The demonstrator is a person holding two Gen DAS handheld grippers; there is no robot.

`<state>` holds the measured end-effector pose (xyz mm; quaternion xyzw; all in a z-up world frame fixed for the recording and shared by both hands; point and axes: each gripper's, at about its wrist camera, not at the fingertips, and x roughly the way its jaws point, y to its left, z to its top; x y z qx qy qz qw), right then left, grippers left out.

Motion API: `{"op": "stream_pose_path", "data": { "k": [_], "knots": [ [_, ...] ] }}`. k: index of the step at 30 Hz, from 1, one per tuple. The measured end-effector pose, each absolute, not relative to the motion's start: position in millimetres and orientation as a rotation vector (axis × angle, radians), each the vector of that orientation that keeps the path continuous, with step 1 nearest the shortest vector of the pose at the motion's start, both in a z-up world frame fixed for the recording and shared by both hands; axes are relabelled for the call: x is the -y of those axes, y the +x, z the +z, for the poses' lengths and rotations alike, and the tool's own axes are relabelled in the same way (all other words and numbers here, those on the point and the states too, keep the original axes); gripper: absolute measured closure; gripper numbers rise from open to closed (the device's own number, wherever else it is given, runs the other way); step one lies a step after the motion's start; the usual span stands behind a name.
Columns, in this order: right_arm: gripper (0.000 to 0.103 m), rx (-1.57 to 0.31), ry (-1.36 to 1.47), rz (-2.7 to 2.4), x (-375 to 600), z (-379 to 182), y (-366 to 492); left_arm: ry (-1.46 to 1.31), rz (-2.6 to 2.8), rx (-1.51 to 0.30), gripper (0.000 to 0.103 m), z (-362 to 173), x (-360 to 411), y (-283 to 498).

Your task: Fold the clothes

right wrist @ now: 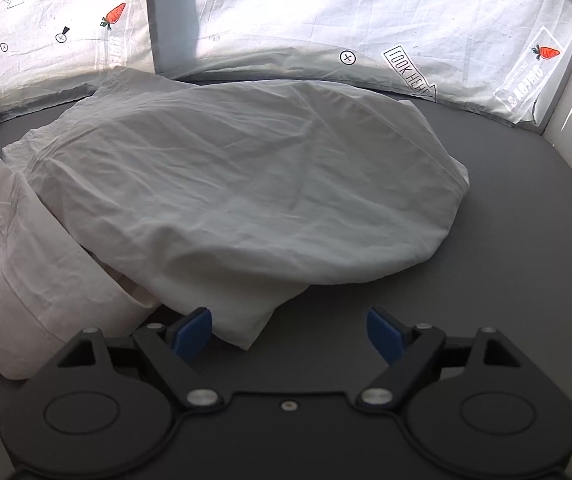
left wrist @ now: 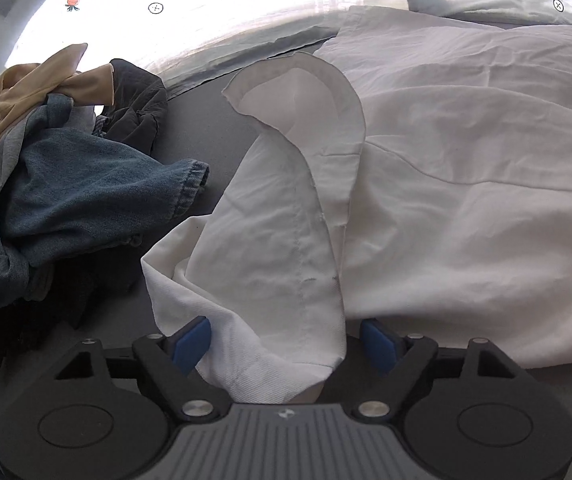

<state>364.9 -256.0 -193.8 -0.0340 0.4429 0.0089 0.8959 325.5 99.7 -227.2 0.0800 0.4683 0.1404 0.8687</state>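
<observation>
Two grippers work over a crumpled white cotton garment (right wrist: 246, 184) spread on the dark grey table (right wrist: 505, 240). Its cuffed sleeve (left wrist: 286, 216) runs toward the left gripper (left wrist: 286, 344), whose blue pads are spread with the cloth lying between them, unpinched. Left of the garment sits a heap of denim, tan and black clothes (left wrist: 54, 184). At the garment's near corner, the right gripper (right wrist: 289, 332) is spread wide, holding nothing.

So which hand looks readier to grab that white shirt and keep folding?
Probably the left. The left tool is open with part of the white shirt already lying between its fingers. The right tool is open too, but only a corner of cloth reaches its left finger; mostly bare grey table lies ahead.
</observation>
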Motion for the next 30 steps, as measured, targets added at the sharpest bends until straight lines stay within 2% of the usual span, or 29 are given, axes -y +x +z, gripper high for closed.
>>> {"op": "stream_pose_path", "data": {
  "k": [3,5,6,7,8,9,10,19,30],
  "knots": [
    [0.018,-0.92,-0.064,0.012,258.9,-193.9,363.2,0.101,0.312,-0.977,0.045,-224.3,-105.3,321.3],
    [0.018,-0.918,-0.055,0.007,261.9,-194.0,363.0,0.056,0.323,-0.975,0.061,-222.3,-109.1,318.6],
    [0.018,-0.918,-0.051,0.005,263.1,-194.0,363.1,0.034,0.329,-0.973,0.079,-221.3,-110.9,317.2],
    [0.018,-0.917,-0.048,0.003,264.0,-193.8,363.1,0.011,0.335,-0.972,0.088,-220.3,-112.8,315.8],
    [0.018,-0.914,-0.047,0.003,264.4,-193.5,362.9,-0.011,0.341,-0.971,0.09,-219.3,-114.7,314.5],
    [0.018,-0.911,-0.047,0.005,264.5,-193.0,362.4,-0.033,0.347,-0.969,0.098,-218.3,-116.6,313.1],
    [0.018,-0.908,-0.049,0.01,264.9,-192.2,361.6,-0.055,0.353,-0.967,0.1,-217.3,-118.4,311.7],
    [0.018,-0.909,-0.063,0.064,271.4,-189.7,344.0,-0.24,0.609,-0.76,0.101,-145.8,-149.1,251.7],
    [0.018,-0.905,-0.013,0.025,302.8,-186.1,325.2,-0.384,0.816,-0.808,0.097,-166.1,-185.7,204.0]
  ]
}}
